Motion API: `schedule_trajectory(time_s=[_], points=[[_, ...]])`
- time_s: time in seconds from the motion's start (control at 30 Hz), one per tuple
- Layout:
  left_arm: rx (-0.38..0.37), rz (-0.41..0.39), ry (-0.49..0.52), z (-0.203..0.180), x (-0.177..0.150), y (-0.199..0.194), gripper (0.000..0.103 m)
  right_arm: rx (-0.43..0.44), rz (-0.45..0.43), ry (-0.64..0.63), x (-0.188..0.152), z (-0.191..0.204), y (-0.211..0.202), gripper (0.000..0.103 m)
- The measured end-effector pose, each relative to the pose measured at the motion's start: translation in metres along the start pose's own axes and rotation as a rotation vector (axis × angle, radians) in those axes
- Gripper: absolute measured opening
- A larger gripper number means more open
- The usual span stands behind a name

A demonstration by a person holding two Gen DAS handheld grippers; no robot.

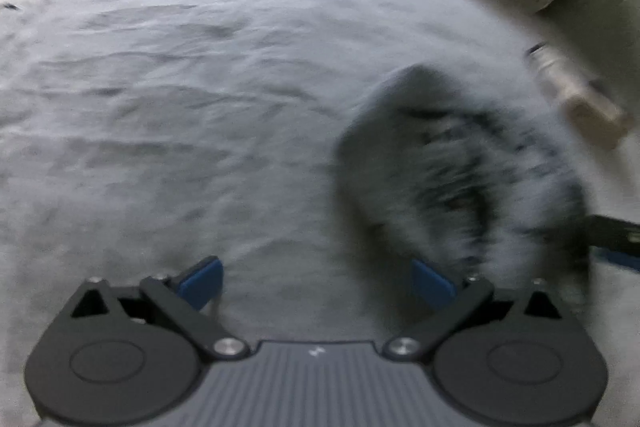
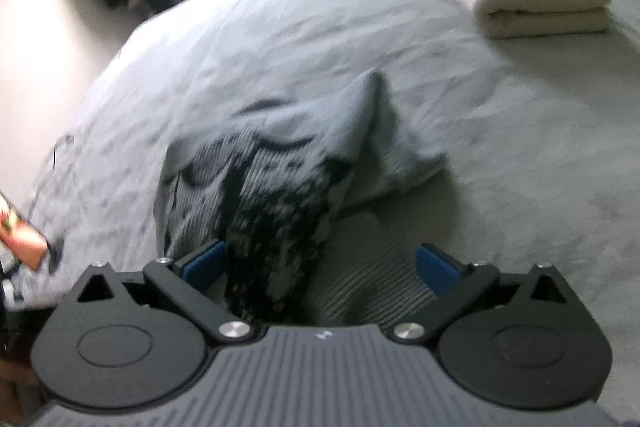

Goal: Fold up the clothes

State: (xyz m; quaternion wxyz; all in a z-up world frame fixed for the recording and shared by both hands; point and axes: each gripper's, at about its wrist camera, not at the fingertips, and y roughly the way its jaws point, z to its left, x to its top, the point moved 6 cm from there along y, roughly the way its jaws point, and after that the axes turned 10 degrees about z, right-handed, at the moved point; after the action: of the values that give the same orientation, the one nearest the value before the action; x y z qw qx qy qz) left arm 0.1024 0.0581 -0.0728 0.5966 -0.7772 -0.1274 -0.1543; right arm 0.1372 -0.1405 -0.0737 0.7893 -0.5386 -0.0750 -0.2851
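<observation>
Grey-and-black patterned knit garment (image 2: 256, 187) lies crumpled mid-bed (image 2: 520, 147); both claws, left gripper (image 1: 316, 279) and right gripper (image 2: 320, 267), gape empty. Best pinch opposite corners first.

The left gripper (image 1: 316, 279) points steeply downward with its jaws spread wide, the two blue pads (image 1: 202, 281) standing well apart and nothing pressed between them. The right gripper (image 2: 318, 269) is likewise angled down and forward, its jaws spread wide as well, with its blue pads (image 2: 436, 269) far from each other and neither one clamped on anything. Both views are blurred, and in each only the black linkages, the round pivot housings and the ribbed grey body of the gripper show; no hand or sleeve is visible.
</observation>
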Motion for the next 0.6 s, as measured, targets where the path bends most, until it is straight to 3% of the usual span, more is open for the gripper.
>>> schedule_trajectory(time_s=[0.03,0.1,0.33,0.43,0.47,0.5,0.53,0.6], points=[[-0.045,-0.002,-0.005,-0.002,0.0,-0.002,0.096,0.003,-0.011,0.029,0.002,-0.006,-0.004,0.096],[-0.114,-0.001,-0.013,-0.006,-0.001,-0.004,0.088,0.007,-0.019,0.075,0.005,-0.014,-0.007,0.08],[-0.301,0.056,-0.114,-0.017,-0.007,0.009,0.065,-0.061,0.04,0.098,0.002,-0.03,0.005,0.073],[-0.344,0.061,-0.136,-0.02,-0.005,0.016,0.046,-0.031,0.091,0.075,-0.006,-0.028,0.016,0.067],[-0.357,0.062,-0.139,-0.021,-0.004,0.019,0.038,-0.015,0.105,0.06,-0.009,-0.025,0.019,0.061],[-0.362,0.058,-0.14,-0.023,-0.003,0.02,0.026,0.012,0.121,0.056,-0.011,-0.023,0.02,0.048],[-0.363,0.05,-0.139,-0.025,-0.002,0.02,0.023,0.047,0.138,0.059,-0.013,-0.021,0.021,0.04],[-0.358,0.027,-0.138,-0.029,0.0,0.018,0.006,0.109,0.167,0.068,-0.015,-0.018,0.02,0.022]])
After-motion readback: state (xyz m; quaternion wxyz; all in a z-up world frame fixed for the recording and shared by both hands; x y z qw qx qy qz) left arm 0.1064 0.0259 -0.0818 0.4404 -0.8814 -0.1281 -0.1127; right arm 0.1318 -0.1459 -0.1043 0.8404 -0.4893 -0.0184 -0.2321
